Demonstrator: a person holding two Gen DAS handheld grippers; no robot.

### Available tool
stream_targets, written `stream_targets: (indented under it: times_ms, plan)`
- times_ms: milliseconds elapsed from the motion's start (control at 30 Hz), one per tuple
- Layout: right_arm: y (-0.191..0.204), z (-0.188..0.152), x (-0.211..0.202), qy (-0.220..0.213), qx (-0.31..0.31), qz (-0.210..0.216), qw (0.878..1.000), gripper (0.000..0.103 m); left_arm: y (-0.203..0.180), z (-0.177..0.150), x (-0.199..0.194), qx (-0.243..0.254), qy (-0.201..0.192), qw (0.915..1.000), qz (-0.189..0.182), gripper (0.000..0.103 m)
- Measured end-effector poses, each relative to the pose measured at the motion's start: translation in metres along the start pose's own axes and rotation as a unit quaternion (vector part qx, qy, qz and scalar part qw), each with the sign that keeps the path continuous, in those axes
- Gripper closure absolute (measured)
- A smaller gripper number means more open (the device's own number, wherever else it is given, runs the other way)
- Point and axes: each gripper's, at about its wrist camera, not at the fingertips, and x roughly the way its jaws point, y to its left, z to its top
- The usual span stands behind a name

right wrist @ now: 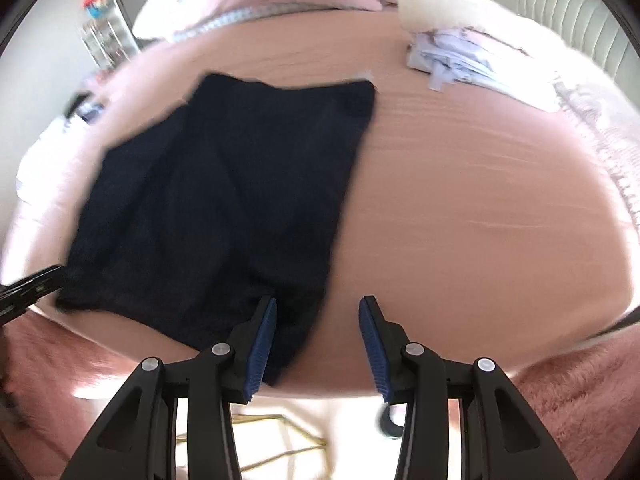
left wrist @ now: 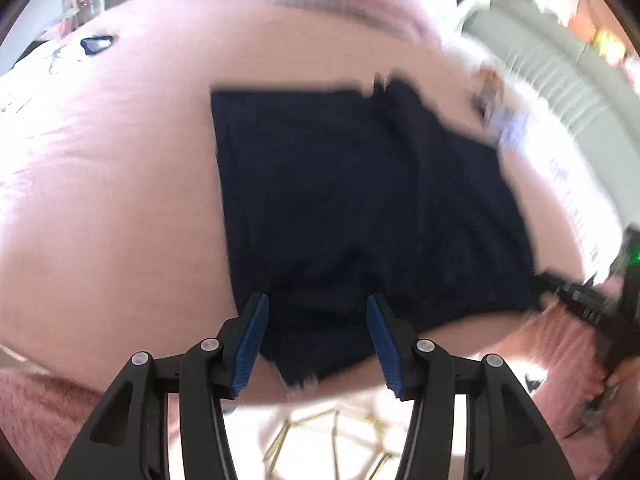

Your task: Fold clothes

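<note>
The dark garment [left wrist: 360, 208] lies flat on the pink bed [left wrist: 120, 184], its near hem at the bed's near edge, with left gripper [left wrist: 316, 344] and right gripper [right wrist: 316, 344] both spread and empty above that hem, so a shallow pinch could, I judge, drag only one layer and skew the fold

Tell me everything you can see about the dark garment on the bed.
The dark navy garment looks like soft, slightly fuzzy fabric. It lies flat on the pink bed sheet in a roughly rectangular shape, its near edge ragged and reaching the bed's front edge. Both grippers are open above that edge, gripping nothing. The blurred pictures hide seams and details.
</note>
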Motion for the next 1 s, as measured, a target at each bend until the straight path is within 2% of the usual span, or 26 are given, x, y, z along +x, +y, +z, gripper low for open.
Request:
stream_targets:
  times_ms: [67, 133, 200, 267, 367, 467, 500, 533, 600, 633, 700, 867, 1000]
  plan:
    - [0.003, 0.018, -0.005, -0.004, -0.015, 0.023, 1.000, 0.061, 0.019, 0.025, 0.004, -0.023, -0.015, 0.9996, 0.002, 0.055]
    - [0.010, 0.039, -0.008, -0.014, -0.040, 0.016, 0.999, 0.061, 0.044, 0.049, 0.012, -0.052, -0.031, 0.9982, -0.004, 0.055]
    - [0.022, 0.063, -0.007, -0.018, -0.062, 0.021, 0.998, 0.061, 0.070, 0.075, 0.027, -0.079, -0.040, 0.9958, -0.025, 0.055]
    - [0.036, 0.084, -0.005, -0.020, -0.080, 0.031, 0.996, 0.061, 0.087, 0.101, 0.048, -0.098, -0.041, 0.9935, -0.040, 0.055]
    - [0.061, 0.118, 0.015, -0.028, -0.109, 0.033, 0.993, 0.061, 0.094, 0.128, 0.080, -0.102, -0.031, 0.9928, -0.055, 0.055]
    - [0.081, 0.145, 0.049, -0.029, -0.123, 0.029, 0.992, 0.061, 0.094, 0.135, 0.095, -0.086, -0.028, 0.9943, -0.057, 0.055]
    - [0.085, 0.153, 0.063, -0.027, -0.121, 0.029, 0.992, 0.061, 0.096, 0.133, 0.094, -0.084, -0.031, 0.9948, -0.050, 0.062]
    - [0.088, 0.161, 0.077, -0.024, -0.118, 0.029, 0.992, 0.061, 0.099, 0.128, 0.091, -0.083, -0.035, 0.9951, -0.040, 0.079]
    - [0.088, 0.173, 0.100, -0.012, -0.101, 0.023, 0.995, 0.061, 0.103, 0.123, 0.087, -0.081, -0.042, 0.9955, -0.027, 0.094]
    - [0.086, 0.176, 0.108, -0.007, -0.094, 0.017, 0.995, 0.061, 0.103, 0.122, 0.086, -0.081, -0.043, 0.9954, -0.025, 0.097]
    - [0.082, 0.180, 0.120, 0.002, -0.079, 0.005, 0.997, 0.061, 0.104, 0.120, 0.086, -0.082, -0.046, 0.9953, -0.021, 0.100]
    - [0.063, 0.176, 0.130, 0.008, -0.054, -0.048, 0.997, 0.061, 0.106, 0.117, 0.084, -0.083, -0.054, 0.9950, -0.012, 0.100]
    - [0.055, 0.173, 0.129, 0.006, -0.060, -0.064, 0.996, 0.061, 0.108, 0.114, 0.083, -0.084, -0.059, 0.9947, -0.005, 0.098]
